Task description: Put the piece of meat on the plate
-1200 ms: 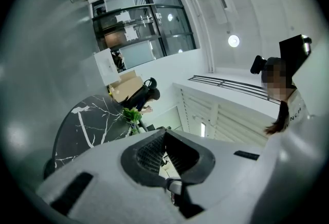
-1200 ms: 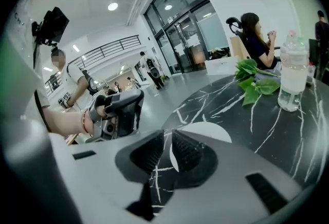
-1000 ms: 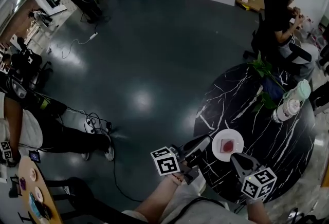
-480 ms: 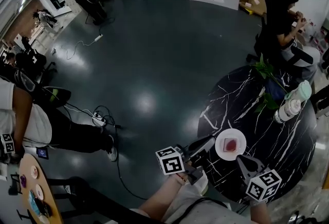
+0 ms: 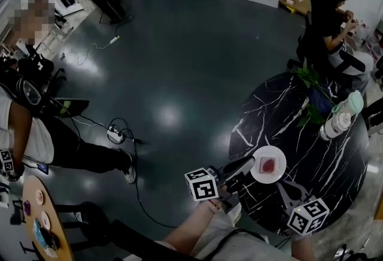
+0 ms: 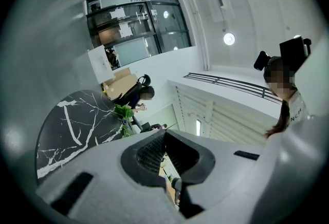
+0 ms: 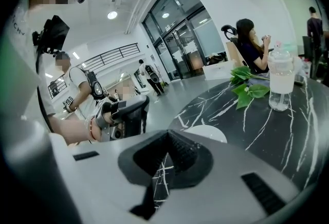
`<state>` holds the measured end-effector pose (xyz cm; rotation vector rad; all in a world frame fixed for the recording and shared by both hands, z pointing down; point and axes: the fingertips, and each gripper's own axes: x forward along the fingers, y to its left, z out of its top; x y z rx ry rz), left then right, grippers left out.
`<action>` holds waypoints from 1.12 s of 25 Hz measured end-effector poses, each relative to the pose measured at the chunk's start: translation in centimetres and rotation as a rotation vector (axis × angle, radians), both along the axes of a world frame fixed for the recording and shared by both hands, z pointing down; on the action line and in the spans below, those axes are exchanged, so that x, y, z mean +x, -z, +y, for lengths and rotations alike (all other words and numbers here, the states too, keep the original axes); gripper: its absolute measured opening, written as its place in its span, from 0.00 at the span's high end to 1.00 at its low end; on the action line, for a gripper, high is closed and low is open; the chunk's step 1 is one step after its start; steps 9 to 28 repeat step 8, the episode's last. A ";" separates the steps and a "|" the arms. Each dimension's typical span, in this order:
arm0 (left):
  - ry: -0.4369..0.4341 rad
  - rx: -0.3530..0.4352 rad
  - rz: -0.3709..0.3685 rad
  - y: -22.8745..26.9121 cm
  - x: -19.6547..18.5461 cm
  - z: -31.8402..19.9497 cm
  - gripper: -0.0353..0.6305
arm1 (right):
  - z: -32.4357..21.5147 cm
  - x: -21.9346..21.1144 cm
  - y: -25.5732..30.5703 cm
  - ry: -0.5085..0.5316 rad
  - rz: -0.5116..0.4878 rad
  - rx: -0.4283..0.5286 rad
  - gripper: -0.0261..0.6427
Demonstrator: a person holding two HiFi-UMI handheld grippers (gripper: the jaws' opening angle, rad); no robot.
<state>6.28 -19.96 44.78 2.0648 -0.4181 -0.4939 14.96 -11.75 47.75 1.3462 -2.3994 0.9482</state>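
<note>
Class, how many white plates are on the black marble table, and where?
1. The plate sits by the table's left edge in the head view, holding the meat. None seems hidden.

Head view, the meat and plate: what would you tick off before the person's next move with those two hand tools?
1. The piece of meat lies on the plate: ok.
2. The plate sits fully on the table: ok.
3. The right tool is empty: ok, jaws together, nothing between.
4. The left tool is empty: ok, jaws together, nothing between.
5. Both tools are clear of the plate's rim: cannot tell, the tips look close.
</note>
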 end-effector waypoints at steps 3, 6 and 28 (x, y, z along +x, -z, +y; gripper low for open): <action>-0.003 0.000 0.002 -0.3 0.3 0.1 0.93 | 0.2 0.3 -0.2 -0.006 -0.009 -0.011 0.94; 0.000 0.006 0.003 -0.7 0.3 0.0 0.93 | 0.1 0.6 -0.5 -0.008 -0.017 -0.025 0.94; 0.004 0.002 0.002 -0.8 0.4 -0.2 0.93 | 0.1 0.7 -0.8 -0.007 -0.020 -0.035 0.94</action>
